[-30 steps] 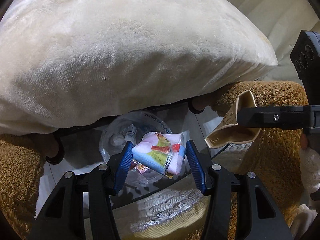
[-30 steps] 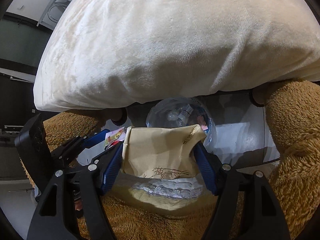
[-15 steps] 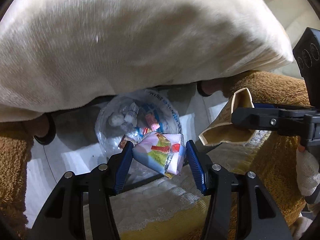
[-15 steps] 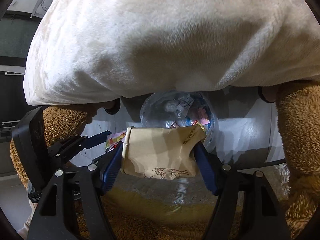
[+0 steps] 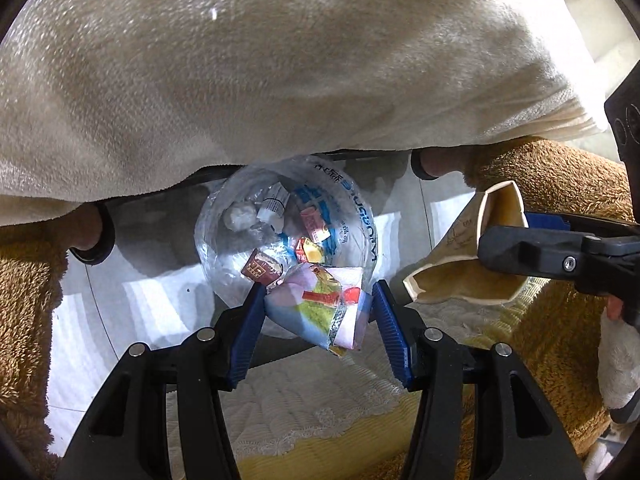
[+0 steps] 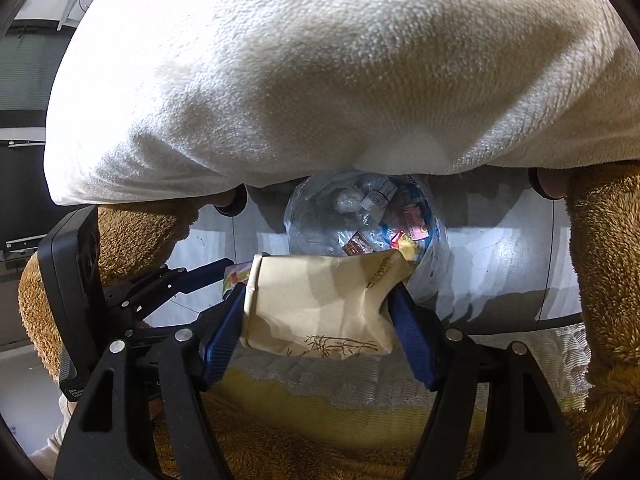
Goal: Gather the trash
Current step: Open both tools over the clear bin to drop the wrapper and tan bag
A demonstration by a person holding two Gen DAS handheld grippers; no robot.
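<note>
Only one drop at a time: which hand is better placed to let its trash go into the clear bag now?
Left, probably. The left gripper, jaws opening, holds its colourful wrapper right over the clear bag mouth. The right gripper, with the beige paper bag, sits nearer the rim.

Both grippers came down nearer the trash bag point(image 5: 280, 240), now more exposed.

No legible text on trash bag point(image 5: 362, 216)
</note>
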